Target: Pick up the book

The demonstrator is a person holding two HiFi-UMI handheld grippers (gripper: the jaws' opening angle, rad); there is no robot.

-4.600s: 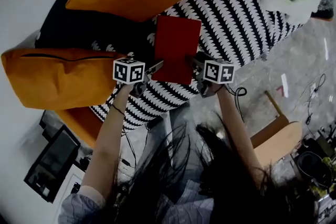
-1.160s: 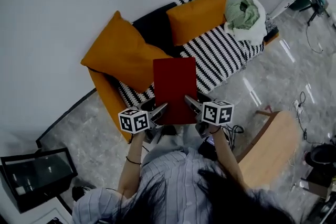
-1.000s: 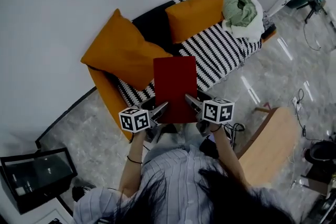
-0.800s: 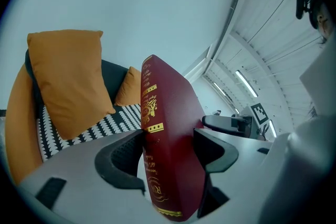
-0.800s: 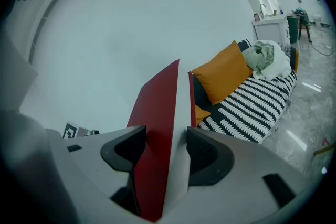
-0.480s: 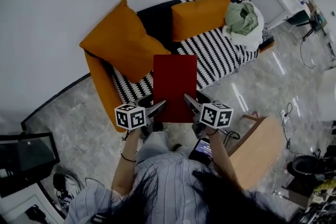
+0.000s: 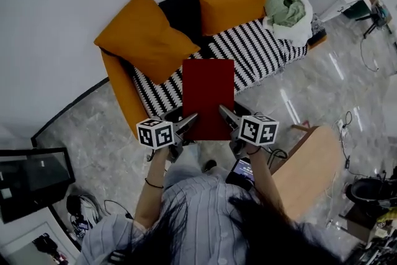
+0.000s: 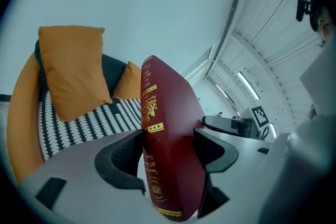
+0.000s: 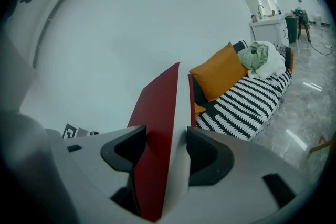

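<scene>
A dark red hardback book point(image 7: 208, 98) with gold print on its spine is held up in the air, well above the sofa point(image 7: 260, 49). My left gripper point(image 7: 189, 122) is shut on its spine side point(image 8: 157, 139) near the lower left corner. My right gripper point(image 7: 226, 116) is shut on the page-edge side point(image 9: 168, 134) at the lower right corner. In the head view the book's cover faces up and hides part of the striped seat.
The striped sofa carries two orange cushions point(image 7: 144, 35) point(image 7: 234, 4) and a green-and-white bundle of cloth point(image 7: 286, 9). Grey marble floor point(image 7: 80, 139) lies around. A wooden chair point(image 7: 309, 164) stands at my right, a dark monitor point(image 7: 31, 180) at lower left.
The book came off the sofa seat and now hangs high above it in both grippers. Over the last second it rose slightly; the view pulled back and shifted.
</scene>
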